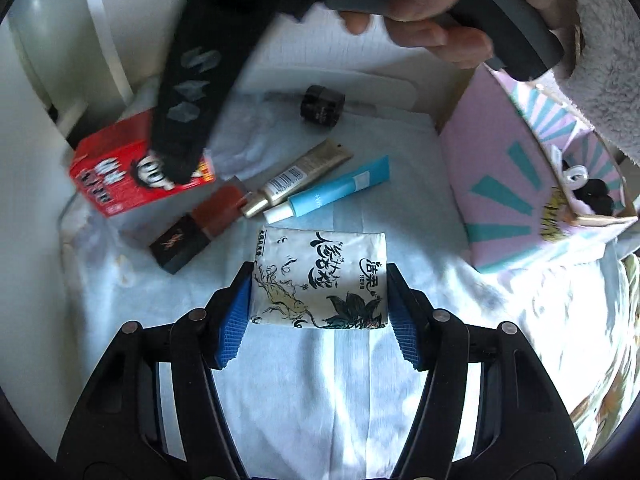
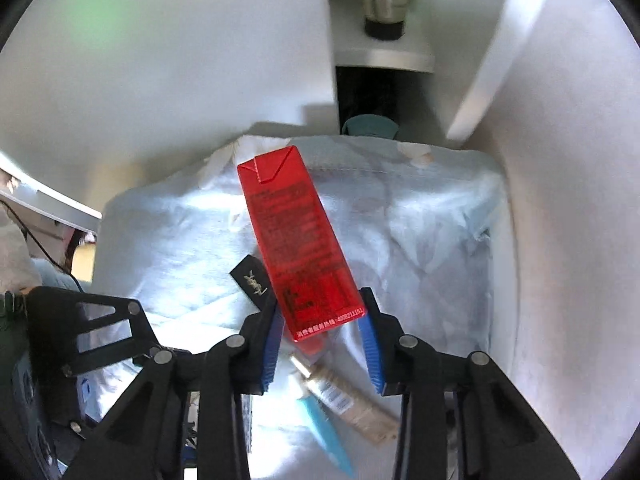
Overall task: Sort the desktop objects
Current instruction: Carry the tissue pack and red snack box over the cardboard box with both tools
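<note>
We had the left gripper [image 1: 320, 300] closed on the soft white tissue pack with black ink drawings [image 1: 320, 280], its blue pads pressed against both sides, just above the pale blue cloth on the worktop [image 1: 320, 380]. The right gripper [image 2: 322, 344] pinched the near end of the long red rectangular carton [image 2: 300, 248], holding it tilted over the cloth. That end-grip looked risky to us: the carton could pivot or slip onto the beige tube [image 2: 344, 404] and blue tube [image 2: 324, 432] below. The pack might squash and slide free before reaching the pink box with teal rays [image 1: 516, 184].
</note>
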{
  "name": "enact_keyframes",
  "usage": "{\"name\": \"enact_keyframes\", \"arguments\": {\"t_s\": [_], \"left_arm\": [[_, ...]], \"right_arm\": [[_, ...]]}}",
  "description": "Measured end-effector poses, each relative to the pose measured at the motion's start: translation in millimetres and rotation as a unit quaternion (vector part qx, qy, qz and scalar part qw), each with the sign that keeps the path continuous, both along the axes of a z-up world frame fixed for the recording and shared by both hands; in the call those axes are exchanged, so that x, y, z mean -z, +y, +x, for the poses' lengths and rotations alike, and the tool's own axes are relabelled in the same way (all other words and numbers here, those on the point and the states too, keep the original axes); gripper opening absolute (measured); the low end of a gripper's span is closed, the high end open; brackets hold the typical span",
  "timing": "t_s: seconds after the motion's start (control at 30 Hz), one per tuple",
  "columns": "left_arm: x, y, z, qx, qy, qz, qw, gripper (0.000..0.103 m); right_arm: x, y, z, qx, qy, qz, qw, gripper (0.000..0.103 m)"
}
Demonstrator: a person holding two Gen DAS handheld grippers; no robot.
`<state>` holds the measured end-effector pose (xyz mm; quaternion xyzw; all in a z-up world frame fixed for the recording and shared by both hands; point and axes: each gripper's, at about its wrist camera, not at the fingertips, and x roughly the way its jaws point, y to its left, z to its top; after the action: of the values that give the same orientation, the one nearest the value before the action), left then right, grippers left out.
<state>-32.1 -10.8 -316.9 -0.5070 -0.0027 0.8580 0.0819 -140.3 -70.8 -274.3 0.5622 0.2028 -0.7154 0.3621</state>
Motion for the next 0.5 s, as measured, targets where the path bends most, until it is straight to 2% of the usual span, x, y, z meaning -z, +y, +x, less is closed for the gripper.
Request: {"name": "enact_keyframes", "arguments": {"t_s": [0.13,0.23,0.33,0.43,0.5], "left_arm": [[-19,-13,8,-0.008,-0.003,0.007,0.9999,0.059],[-34,-28,12,-0.014,-0.02,0.038,0.999,0.059],[-54,-44,28,-0.014,-0.008,0.031,0.9994,0.059],[-78,-72,37,-0.015,0.005,0.024,0.9996,0.059],[-93,-72,32,-0.009,0.007,0.038,0.9992,0.059]], "right_arm": [[-28,11,12,0.036,0.014,0.004,0.999,0.033],[-57,18,27,0.06,0.039,0.02,0.997,0.033],[-84,33,41,0.093,0.057,0.032,0.994,0.033],[-106,75,70,0.126,0.072,0.042,0.988,0.033],[-118,93,87,0.145,0.082,0.049,0.985,0.033]]}}
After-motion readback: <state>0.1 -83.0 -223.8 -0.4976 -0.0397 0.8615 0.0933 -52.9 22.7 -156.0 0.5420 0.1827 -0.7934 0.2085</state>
